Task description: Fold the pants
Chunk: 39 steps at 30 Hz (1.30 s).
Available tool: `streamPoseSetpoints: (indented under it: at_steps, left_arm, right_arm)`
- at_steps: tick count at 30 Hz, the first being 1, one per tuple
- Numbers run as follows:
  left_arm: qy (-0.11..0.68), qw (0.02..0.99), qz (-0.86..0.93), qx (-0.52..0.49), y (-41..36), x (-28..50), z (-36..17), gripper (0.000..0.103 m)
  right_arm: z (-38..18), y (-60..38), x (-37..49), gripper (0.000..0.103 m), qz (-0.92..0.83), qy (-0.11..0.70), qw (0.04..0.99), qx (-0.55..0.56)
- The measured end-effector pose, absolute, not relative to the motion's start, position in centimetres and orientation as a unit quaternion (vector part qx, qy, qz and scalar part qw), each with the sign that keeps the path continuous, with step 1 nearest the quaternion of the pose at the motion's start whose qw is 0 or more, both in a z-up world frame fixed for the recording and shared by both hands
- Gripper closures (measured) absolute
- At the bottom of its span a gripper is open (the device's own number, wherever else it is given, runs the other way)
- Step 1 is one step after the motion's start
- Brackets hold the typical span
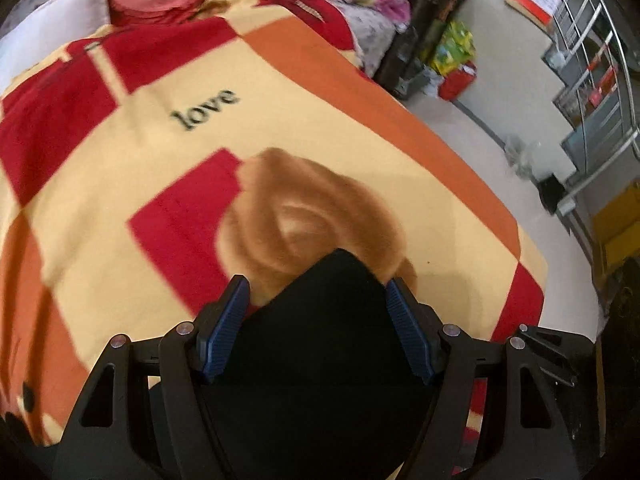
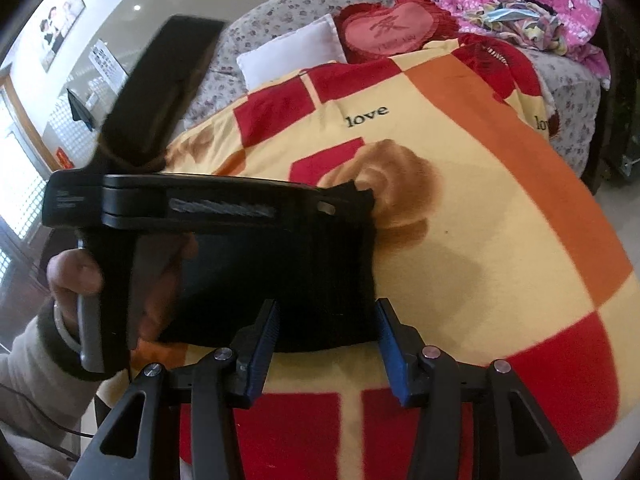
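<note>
Both grippers are working over the black pants [image 2: 280, 280], which are lying as a compact dark bundle on the near part of the checked blanket [image 2: 500, 240] covering the bed. Our left gripper [image 1: 318, 292] is standing with its blue pads [image 1: 230, 320] spread wide, the black cloth filling the gap between them without being pinched. In the right wrist view, our left hand [image 2: 76, 276] is wrapping the handle of that tool at the left side of the pants. Our right gripper [image 2: 326, 312] is also sitting unclenched, its fingers straddling the near edge of the bundle. Beyond the pants we are seeing the printed brown rose [image 1: 312, 208] and the word "love" [image 2: 367, 116]; farther off, a red heart cushion [image 2: 390, 32] and a white pillow [image 2: 292, 52] are resting near the far end
</note>
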<state>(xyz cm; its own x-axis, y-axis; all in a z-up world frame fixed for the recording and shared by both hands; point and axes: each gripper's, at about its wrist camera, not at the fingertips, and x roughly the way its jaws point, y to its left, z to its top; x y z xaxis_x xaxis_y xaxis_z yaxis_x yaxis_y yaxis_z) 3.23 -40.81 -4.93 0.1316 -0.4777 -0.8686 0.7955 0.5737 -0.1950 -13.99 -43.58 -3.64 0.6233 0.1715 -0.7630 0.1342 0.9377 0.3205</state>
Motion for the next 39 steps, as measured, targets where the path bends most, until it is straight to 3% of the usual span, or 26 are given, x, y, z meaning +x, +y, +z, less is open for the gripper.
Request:
streamPoseSetpoints:
  at_steps: [4,6,7,8,13,26,39]
  left_arm:
    - [0.471,0.743,-0.443,0.171,-41.6,2.8,-5.1,0.033]
    - [0.465,0.744,-0.452,0.161,-41.6,2.9,-5.1,0.05]
    - [0.465,0.743,-0.455,0.156,-41.6,3.0,-5.1,0.065]
    - [0.471,0.741,-0.455,0.147,-41.4,3.3,-5.1,0.074]
    - [0.498,0.726,-0.468,0.074,-39.7,4.9,-4.2,0.088]
    - [0.42,0.813,-0.402,0.008,-24.3,5.8,6.1,0.088]
    - [0.475,0.849,-0.226,-0.049,-8.1,5.7,-0.2,0.088]
  right_arm:
    - [-4.1,-43.6,-13.5,0.057,0.027,0.421,0.886,0.191]
    - [-4.5,-43.8,-13.1,0.073,0.033,0.419,0.883,0.207]
    - [-4.9,-44.0,-12.7,0.085,0.043,0.42,0.878,0.225]
    - [-5.1,-44.2,-12.5,0.087,0.046,0.417,0.877,0.235]
    - [-3.4,-43.1,-11.7,0.089,0.058,0.399,0.886,0.227]
    - [3.5,-31.5,-7.8,0.089,0.208,0.354,0.901,0.141]
    - [-5.5,-19.0,-1.4,0.085,0.293,0.464,0.828,0.117]
